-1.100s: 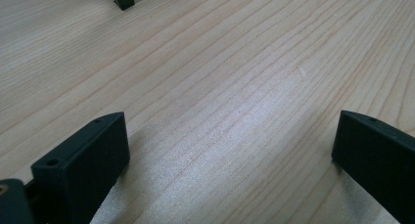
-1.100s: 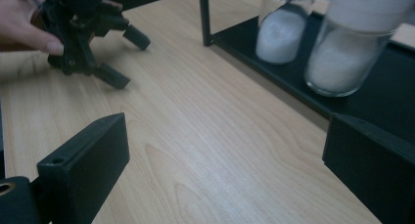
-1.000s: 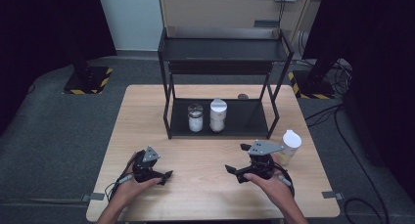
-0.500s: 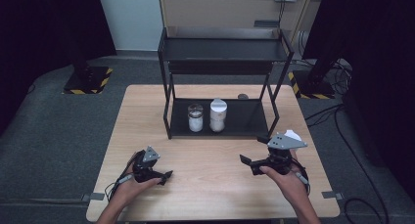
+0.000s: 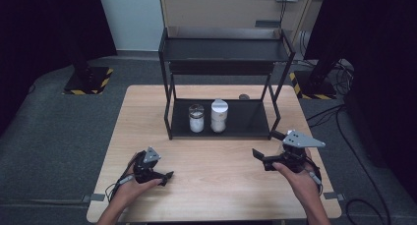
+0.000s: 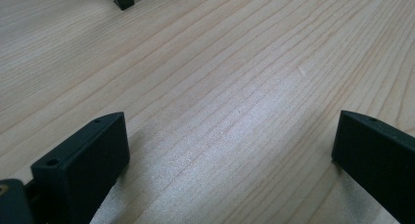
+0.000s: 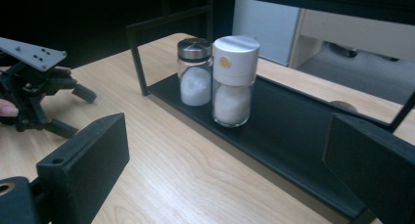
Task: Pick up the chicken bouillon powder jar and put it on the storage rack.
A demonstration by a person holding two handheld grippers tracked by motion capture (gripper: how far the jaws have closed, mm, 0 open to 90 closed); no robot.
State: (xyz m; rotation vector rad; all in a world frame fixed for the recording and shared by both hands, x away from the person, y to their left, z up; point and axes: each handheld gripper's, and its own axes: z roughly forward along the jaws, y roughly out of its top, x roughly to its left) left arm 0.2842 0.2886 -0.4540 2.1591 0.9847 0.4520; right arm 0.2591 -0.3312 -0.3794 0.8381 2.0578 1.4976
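Observation:
Two jars of white powder stand side by side on the lower shelf of a black rack [image 5: 248, 121]: a glass one with a metal cap [image 5: 196, 118] [image 7: 195, 78] and a taller one with a white cap [image 5: 219, 115] [image 7: 234, 82]. My right gripper [image 5: 265, 144] [image 7: 227, 136] is open at the table's front right, its jaws wide apart and aimed at the rack with nothing between them. At the front left, my left gripper [image 5: 160, 172] [image 6: 230, 136] rests low over bare wood, also open and empty. The right gripper view also takes in the left gripper [image 7: 73, 111].
The rack's top shelf [image 5: 223, 49] overhangs the jars, and its posts [image 5: 168, 114] stand on the wooden table [image 5: 216, 185]. A small dark round object [image 5: 244, 96] lies behind the rack. Dark floor and cables surround the table.
My right gripper has moved right and turned toward the rack; its grey plate now covers the spot where a white-capped jar stood a second ago. The left gripper has not moved.

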